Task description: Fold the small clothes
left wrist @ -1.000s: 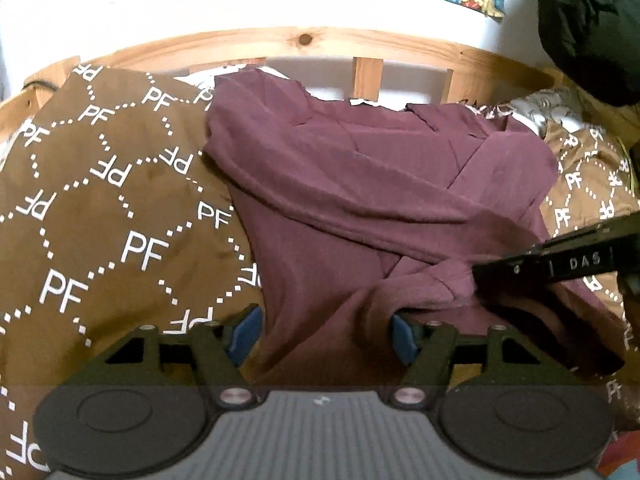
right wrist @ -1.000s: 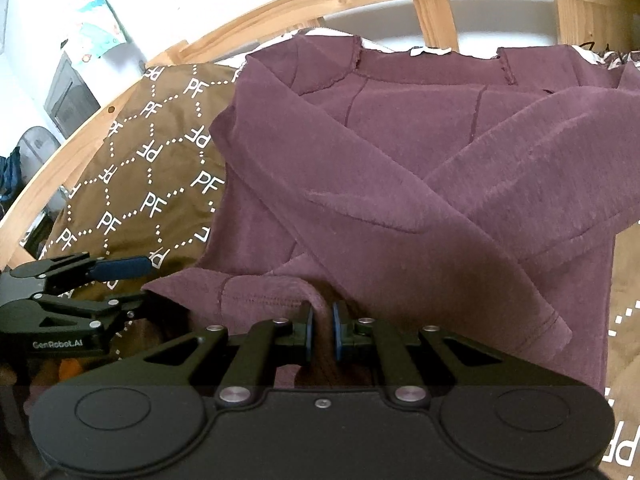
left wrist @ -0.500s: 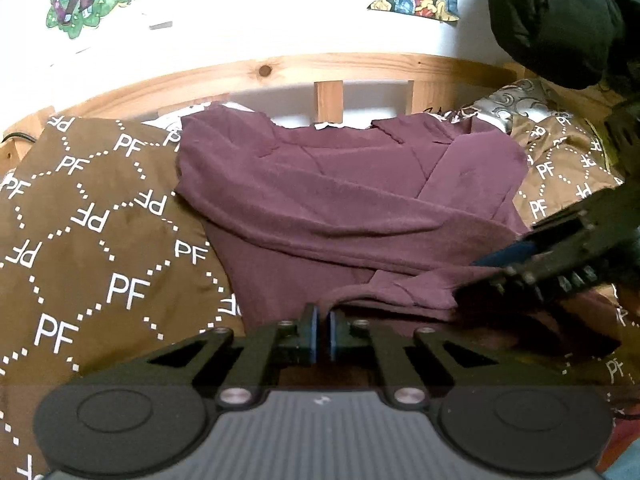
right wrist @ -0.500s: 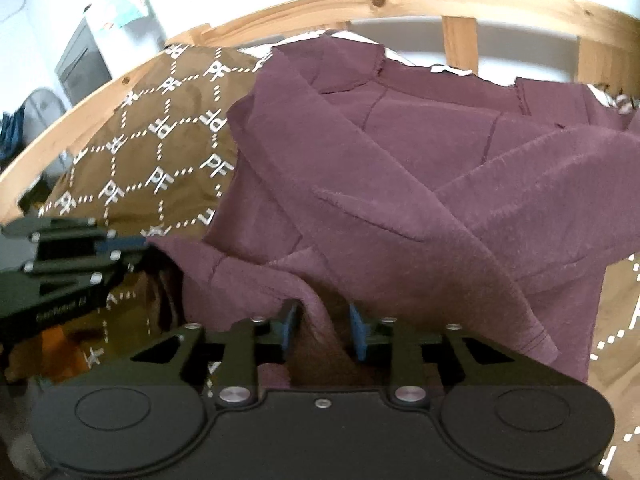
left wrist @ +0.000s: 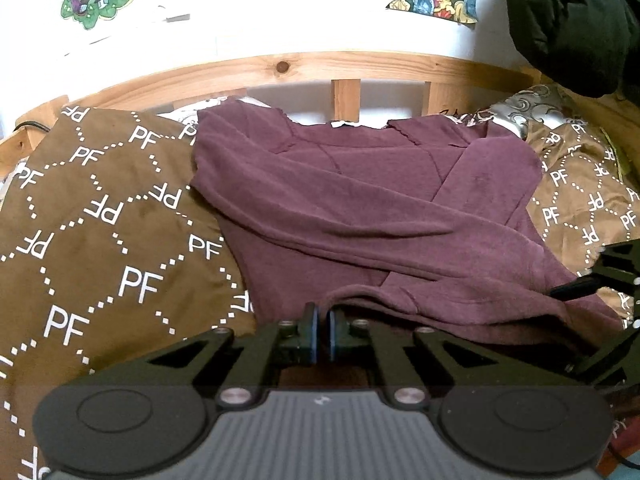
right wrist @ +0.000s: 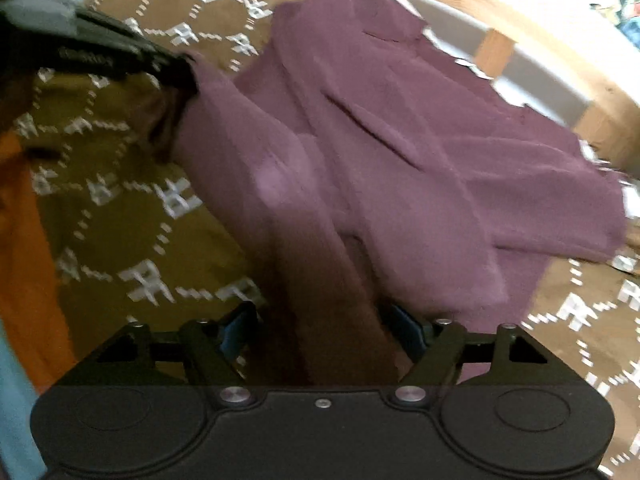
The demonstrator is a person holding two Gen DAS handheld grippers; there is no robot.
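A maroon long-sleeved shirt (left wrist: 360, 208) lies flat on the brown blanket, both sleeves folded across its chest. My left gripper (left wrist: 321, 332) is shut on the near hem, left of the middle. The right wrist view shows the left gripper (right wrist: 176, 68) pinching the hem's corner at the upper left. My right gripper (right wrist: 320, 332) is opening its jaws over the hem farther right. A dark fold of the shirt (right wrist: 400, 184) lies between its blue pads (right wrist: 404, 330), which stand clear of it. The right gripper (left wrist: 592, 288) shows at the right edge of the left wrist view.
A brown blanket (left wrist: 100, 240) printed with white "PF" covers the bed. A wooden slatted rail (left wrist: 344, 92) runs along the far side below a white wall with stickers. A dark jacket (left wrist: 572, 20) hangs at the upper right. Orange cloth (right wrist: 24, 260) lies at the left.
My left gripper closed on the shirt's hem and has held still since. My right gripper let go of the hem, opened wide, rolled, and slid to the right along the hem.
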